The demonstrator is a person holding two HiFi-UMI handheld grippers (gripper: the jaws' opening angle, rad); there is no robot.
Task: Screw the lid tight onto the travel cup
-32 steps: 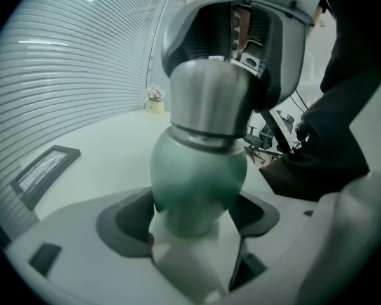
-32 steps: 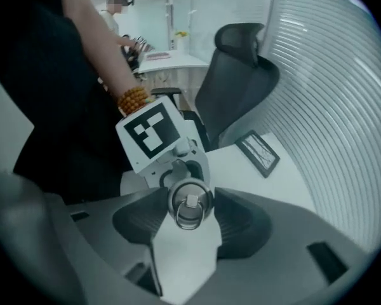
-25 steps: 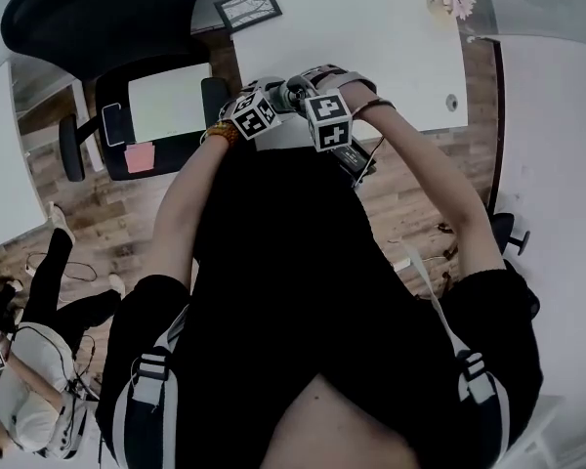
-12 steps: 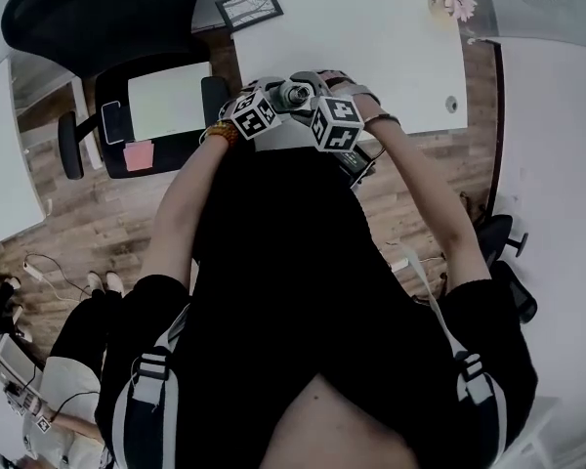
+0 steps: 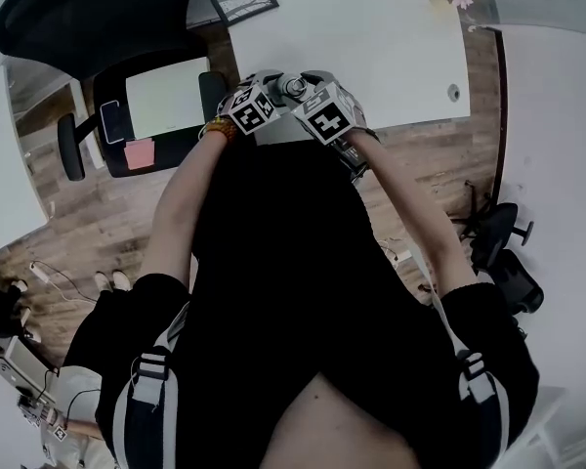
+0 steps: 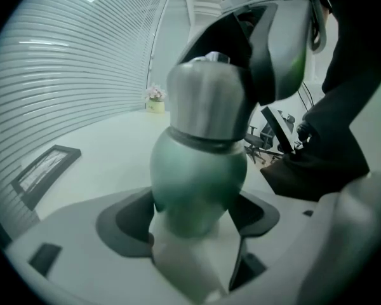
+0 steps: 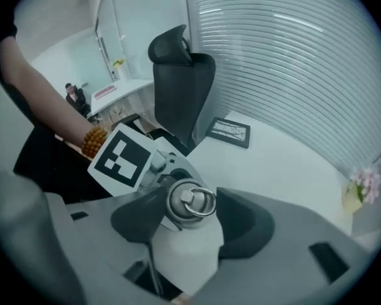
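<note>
While the left gripper [image 6: 193,220] clamped the green travel cup [image 6: 199,170] at frame centre, the right gripper [image 7: 190,216] gripped its silver lid [image 7: 189,201]; the cup's contents were hidden.

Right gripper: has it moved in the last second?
Yes. The right gripper swung round the lid; in its view the picture frame slid left and flowers appeared.

Close up, the travel cup [image 6: 200,170] is blurred and its base is hidden from us. From the head view we catch only its lid [image 5: 295,87]; the framed picture [image 7: 228,132] is too small to read.
</note>
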